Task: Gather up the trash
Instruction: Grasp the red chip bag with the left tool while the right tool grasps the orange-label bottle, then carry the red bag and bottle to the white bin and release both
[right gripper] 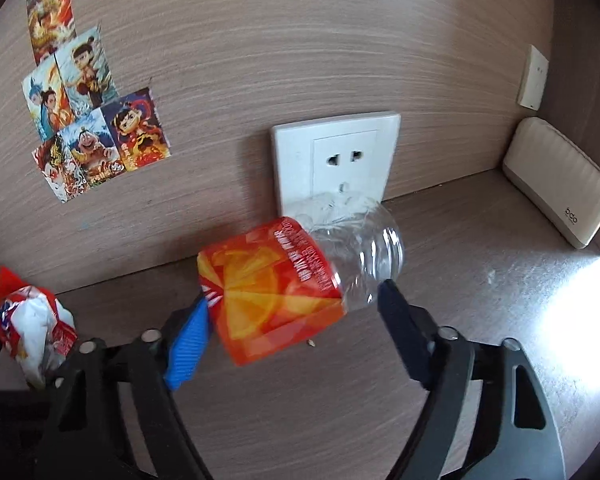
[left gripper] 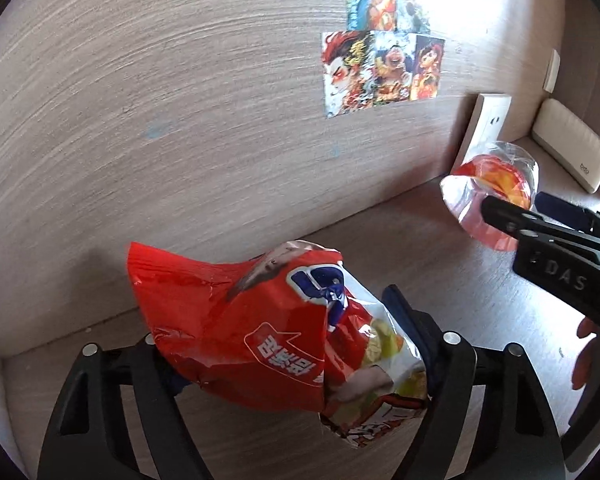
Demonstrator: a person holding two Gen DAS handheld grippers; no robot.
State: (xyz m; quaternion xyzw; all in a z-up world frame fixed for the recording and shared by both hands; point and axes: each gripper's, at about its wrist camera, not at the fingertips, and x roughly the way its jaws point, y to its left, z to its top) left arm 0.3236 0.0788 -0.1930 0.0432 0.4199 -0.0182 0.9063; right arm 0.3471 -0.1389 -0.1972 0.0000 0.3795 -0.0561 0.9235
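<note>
Crumpled red snack bag [left gripper: 284,340] sits clamped in the left gripper [left gripper: 292,364] jaws, low over the bench [left gripper: 440,248]. Right gripper [right gripper: 296,312] jaws pinch an empty orange-label bottle [right gripper: 296,276] near the wall socket [right gripper: 336,156]. Both pcs picked up; no bin visible, so drop-off's prob. left.

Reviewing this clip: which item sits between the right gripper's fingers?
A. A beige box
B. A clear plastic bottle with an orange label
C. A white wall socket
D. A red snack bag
B: the plastic bottle lies between the right gripper's fingers, while the snack bag is in the left gripper.
</note>
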